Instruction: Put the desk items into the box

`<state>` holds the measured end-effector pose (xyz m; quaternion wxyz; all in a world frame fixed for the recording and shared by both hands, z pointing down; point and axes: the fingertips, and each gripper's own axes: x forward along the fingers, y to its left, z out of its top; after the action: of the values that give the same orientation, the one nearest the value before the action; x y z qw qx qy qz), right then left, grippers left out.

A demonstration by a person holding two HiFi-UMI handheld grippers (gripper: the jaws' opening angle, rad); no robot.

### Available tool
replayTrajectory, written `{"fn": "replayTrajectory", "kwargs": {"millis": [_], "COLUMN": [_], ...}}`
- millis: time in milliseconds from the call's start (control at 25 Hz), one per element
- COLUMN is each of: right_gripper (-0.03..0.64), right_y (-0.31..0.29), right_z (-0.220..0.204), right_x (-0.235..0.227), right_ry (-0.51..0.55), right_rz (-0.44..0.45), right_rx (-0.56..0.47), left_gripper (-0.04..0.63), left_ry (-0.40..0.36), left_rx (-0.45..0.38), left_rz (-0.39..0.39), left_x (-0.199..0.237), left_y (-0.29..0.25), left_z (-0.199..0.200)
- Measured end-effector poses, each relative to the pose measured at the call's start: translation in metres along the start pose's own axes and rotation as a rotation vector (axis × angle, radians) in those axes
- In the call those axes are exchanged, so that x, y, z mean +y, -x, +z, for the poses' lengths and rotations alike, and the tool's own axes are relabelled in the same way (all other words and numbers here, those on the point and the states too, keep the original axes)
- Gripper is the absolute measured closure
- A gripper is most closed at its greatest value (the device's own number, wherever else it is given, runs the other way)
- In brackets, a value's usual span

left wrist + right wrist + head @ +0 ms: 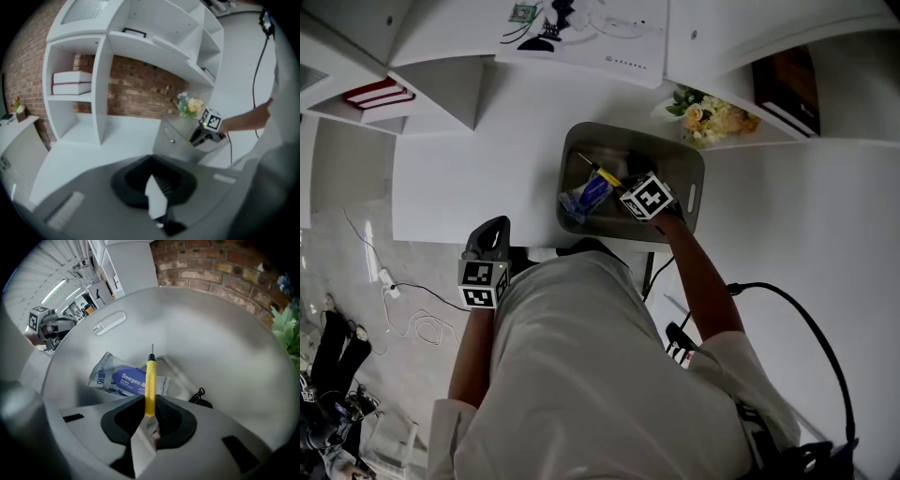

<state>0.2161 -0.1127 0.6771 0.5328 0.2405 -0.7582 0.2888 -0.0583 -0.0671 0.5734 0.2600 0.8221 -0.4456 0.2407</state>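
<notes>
Yellow screwdriver [150,380] gripped in R tongs [147,417], tip pointing into grey box [220,329] over wipes pack [123,379]; L tongs [157,206] closed, empty.

White desk [469,178]: 1 grey box [694,171] on it, flowers [712,117] beside box.

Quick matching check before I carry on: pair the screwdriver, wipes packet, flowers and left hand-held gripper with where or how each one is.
1. yellow screwdriver
2. wipes packet
3. flowers
4. left hand-held gripper

A. shut, nothing in it
B. lying in the grey box
C. clamped in the right hand-held gripper
D. outside the box, next to it

Pairs: 1-C, 2-B, 3-D, 4-A.
</notes>
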Motion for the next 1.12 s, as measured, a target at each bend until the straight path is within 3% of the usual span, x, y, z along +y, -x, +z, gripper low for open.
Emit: {"fn": "replayTrajectory", "kwargs": {"millis": [160,600,760,880,1120], "right_gripper": [0.552,0.552,0.548,0.499,0.5], "right_y": [-0.02,-0.061,-0.065,-0.058,-0.024], "right_z": [-0.008,-0.027,-0.027,-0.022,-0.009], "right_x": [-0.01,-0.045,-0.048,-0.049,-0.045], "right_ry": [0.003,-0.109,-0.099,-0.082,-0.067], "right_rz": [0.009,-0.035,-0.048,-0.057,-0.069], "right_rx": [0.044,0.103,0.09,0.064,-0.034], "left_gripper": [0.592,0.592,0.592,0.592,0.592], "left_ry": [0.02,0.063,0.074,0.076,0.058], "left_rx": [0.008,0.025,0.02,0.026,0.003], "left_rz": [0.028,0.065,0.077,0.076,0.062], "left_x": [-0.005,-0.022,-0.022,-0.022,-0.027], "left_y": [0.001,-0.002,-0.001,0.0,-0.005], "left_z": [-0.006,-0.022,-0.027,-0.029,-0.019]}}
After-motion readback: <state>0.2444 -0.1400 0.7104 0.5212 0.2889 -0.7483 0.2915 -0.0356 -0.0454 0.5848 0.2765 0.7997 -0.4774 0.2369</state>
